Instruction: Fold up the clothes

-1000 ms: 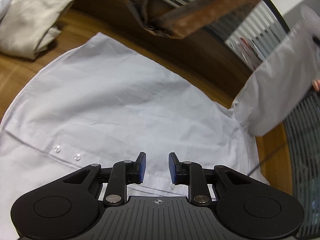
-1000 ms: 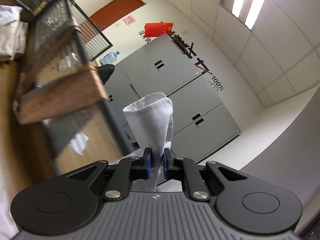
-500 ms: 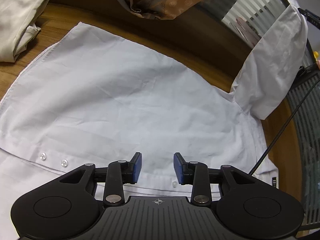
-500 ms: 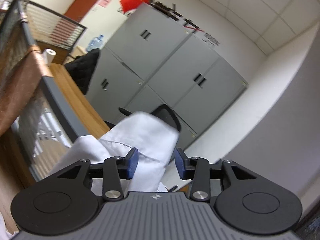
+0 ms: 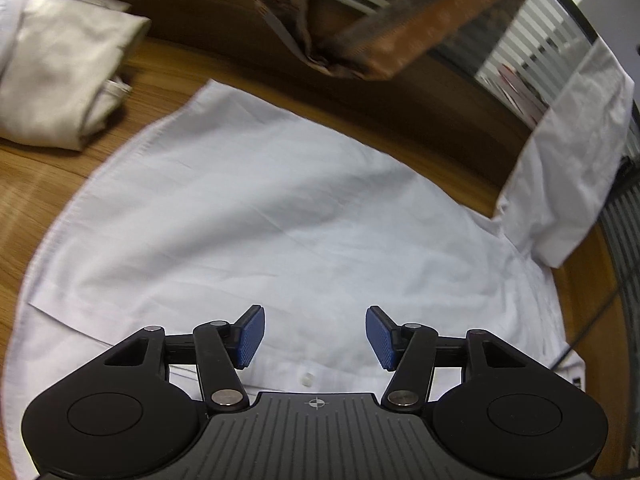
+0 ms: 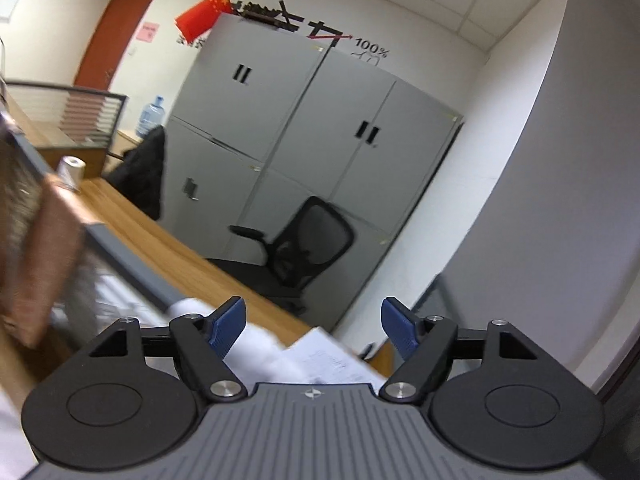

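Counter (image 5: 24, 184) of brown wood carries the white shirt (image 5: 256, 216), spread flat across most of my left view. Its sleeve (image 5: 572, 168) stands up at the far right edge, draped against the partition rather than lying on the body. A beige folded garment (image 5: 60, 92) sits at far left, just beside the shirt's hem. Left tongs (image 5: 315, 338) hover above the button placket, jaws wide apart, holding nothing. Right tongs (image 6: 313, 328) point out at the room, jaws also wide, empty; white cloth shows just beneath them. Risk as I judge it: the unsupported sleeve may slump off the counter edge, and a left grab here could pinch both layers.
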`<state>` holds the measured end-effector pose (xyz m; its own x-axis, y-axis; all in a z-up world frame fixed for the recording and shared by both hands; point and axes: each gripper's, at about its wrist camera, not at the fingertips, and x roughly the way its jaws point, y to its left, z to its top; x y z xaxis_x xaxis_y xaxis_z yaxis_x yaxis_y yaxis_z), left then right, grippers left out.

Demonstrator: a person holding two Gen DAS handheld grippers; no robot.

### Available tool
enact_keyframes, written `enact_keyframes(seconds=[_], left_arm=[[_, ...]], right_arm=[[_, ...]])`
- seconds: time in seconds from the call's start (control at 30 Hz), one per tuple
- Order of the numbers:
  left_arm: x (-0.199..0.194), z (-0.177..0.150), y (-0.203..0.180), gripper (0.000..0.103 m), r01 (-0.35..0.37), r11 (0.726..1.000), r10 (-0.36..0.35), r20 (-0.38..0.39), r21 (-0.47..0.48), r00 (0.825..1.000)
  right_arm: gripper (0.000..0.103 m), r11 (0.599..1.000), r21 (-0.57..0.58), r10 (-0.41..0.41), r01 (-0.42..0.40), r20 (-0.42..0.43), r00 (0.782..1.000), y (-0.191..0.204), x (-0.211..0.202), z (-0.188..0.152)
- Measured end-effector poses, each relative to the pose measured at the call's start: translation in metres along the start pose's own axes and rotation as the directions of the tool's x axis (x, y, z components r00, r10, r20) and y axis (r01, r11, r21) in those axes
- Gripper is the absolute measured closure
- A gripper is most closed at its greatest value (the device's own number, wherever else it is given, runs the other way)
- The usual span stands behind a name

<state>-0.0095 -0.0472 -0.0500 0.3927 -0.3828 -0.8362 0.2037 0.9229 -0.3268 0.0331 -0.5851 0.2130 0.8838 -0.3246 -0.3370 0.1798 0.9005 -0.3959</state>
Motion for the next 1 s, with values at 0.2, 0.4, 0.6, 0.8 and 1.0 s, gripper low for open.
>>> enact_keyframes(seconds=[0.2,0.4,0.6,0.8,1.0], left_arm=[[-0.015,0.014,0.030,0.044,-0.067,0.996,0.063,0.069,0.051,0.996],[-0.020,0.037,0.066,0.044,-0.126,0.984,0.110,0.121,0.128,0.987],[-0.012,0.069,0.101,0.045,-0.109,0.981,0.089,0.129,0.161,0.988],[0.014,0.108,0.114,0.045,-0.014,0.976,-0.007,0.095,0.218,0.995],[0.058,0.153,0.111,0.045,0.145,0.963,-0.158,0.039,0.227,0.987]], right_arm=[[0.023,0.982,0.143,0.132,-0.123,-0.056,0.990,0.026,-0.055,-0.021],[0.023,0.961,0.237,0.183,-0.145,-0.149,0.972,0.080,-0.112,-0.075],[0.023,0.941,0.315,0.207,-0.126,-0.242,0.948,0.144,-0.183,-0.128],[0.021,0.905,0.421,0.204,-0.058,-0.312,0.928,0.221,-0.257,-0.157],[0.021,0.846,0.521,0.138,0.109,-0.412,0.901,0.316,-0.311,-0.169]])
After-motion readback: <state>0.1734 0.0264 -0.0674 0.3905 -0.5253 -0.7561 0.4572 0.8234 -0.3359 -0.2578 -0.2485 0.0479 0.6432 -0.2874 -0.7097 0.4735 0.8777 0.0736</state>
